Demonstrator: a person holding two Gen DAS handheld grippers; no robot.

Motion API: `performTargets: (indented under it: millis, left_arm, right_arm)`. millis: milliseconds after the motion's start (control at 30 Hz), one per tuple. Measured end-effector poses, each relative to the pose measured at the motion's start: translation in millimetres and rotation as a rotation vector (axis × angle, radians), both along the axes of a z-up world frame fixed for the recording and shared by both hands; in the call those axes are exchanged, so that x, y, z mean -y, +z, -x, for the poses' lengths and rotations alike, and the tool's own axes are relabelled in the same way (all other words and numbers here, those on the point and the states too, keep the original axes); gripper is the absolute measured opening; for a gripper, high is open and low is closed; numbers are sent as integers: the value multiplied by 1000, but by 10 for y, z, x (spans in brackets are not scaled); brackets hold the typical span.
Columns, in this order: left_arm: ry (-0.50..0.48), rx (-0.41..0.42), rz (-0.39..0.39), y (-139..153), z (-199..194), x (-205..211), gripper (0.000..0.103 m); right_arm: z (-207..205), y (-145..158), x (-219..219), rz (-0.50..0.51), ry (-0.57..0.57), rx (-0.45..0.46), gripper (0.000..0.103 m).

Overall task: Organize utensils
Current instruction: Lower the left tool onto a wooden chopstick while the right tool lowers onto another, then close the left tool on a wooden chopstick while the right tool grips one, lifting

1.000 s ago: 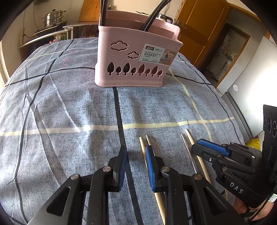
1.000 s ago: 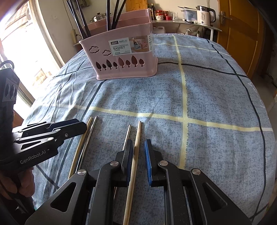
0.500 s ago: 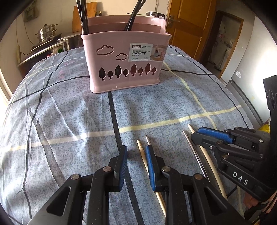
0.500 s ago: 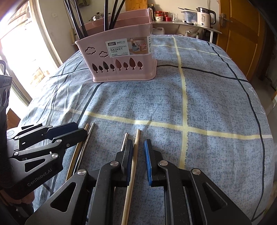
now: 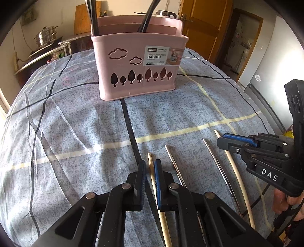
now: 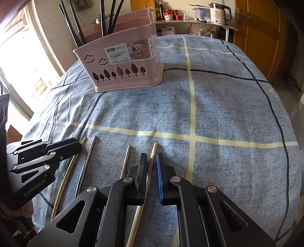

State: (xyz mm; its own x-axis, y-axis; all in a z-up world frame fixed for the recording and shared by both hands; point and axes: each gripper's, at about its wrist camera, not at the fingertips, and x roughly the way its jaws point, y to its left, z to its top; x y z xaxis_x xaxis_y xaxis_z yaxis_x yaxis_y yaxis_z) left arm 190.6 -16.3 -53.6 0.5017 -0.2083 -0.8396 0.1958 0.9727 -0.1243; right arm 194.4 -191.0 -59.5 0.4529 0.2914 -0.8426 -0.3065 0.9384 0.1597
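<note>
Two wooden and two metal chopsticks lie side by side on the blue checked cloth. My left gripper (image 5: 149,164) is closing its jaws around the left wooden chopstick (image 5: 152,171), a thin gap still showing. Beside it lie a metal chopstick (image 5: 172,159) and another metal one (image 5: 214,157). My right gripper (image 6: 151,158) is also closing, astride the right wooden chopstick (image 6: 153,150), pads not pressing. The pink basket (image 5: 136,62) (image 6: 121,62) stands farther back, holding black utensils (image 6: 103,19). Each view shows the other gripper from the side: right gripper (image 5: 219,141), left gripper (image 6: 78,145).
A steel pot (image 5: 45,37) sits on a counter behind the table at the left. A kettle (image 6: 218,10) and jars stand on a shelf at the back. The table edge falls away at the right (image 6: 288,152). A hand (image 5: 288,201) grips the right handle.
Both pairs of jaws have narrowed around their wooden chopsticks. The left wrist has rolled a little, so the basket sits more upright in its view. Neither hand has travelled.
</note>
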Motion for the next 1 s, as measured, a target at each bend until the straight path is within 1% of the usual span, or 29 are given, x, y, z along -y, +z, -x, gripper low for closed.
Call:
performTargets:
  millis: [100,333,467,533,600,700,867,1000]
  left_arm:
    - [5,-11,0,-2,-23,-5,11]
    - [-41,-12,-106,-12,-88,148,11]
    - [-49,-7,-130,-21,-119,198,9]
    - [-43,-9,-121,-20,-137,196,6]
    - [-31,-20,-97,-11,-152,160,5]
    - [-20,-9,-86,55,-134,99,5]
    - [-2,25,-42,259,-128,0,4]
    - [14,68,-10,474,-140,-98,4]
  right_arm:
    - [-48,5,-26,15,1,-11,8]
    - [-124,6,-105,60,9,-18,8]
    - [-130,3,-148,76,11,-14,7]
    - [-136,3,-148,71,12,-17,7]
    - [-155,9,-126,52,11,-29,6]
    - [-136,61,-79,35,5,-22,6]
    - [-117,233,-36,2,2,11,5]
    - [-106,418,-37,-17,7,53,5]
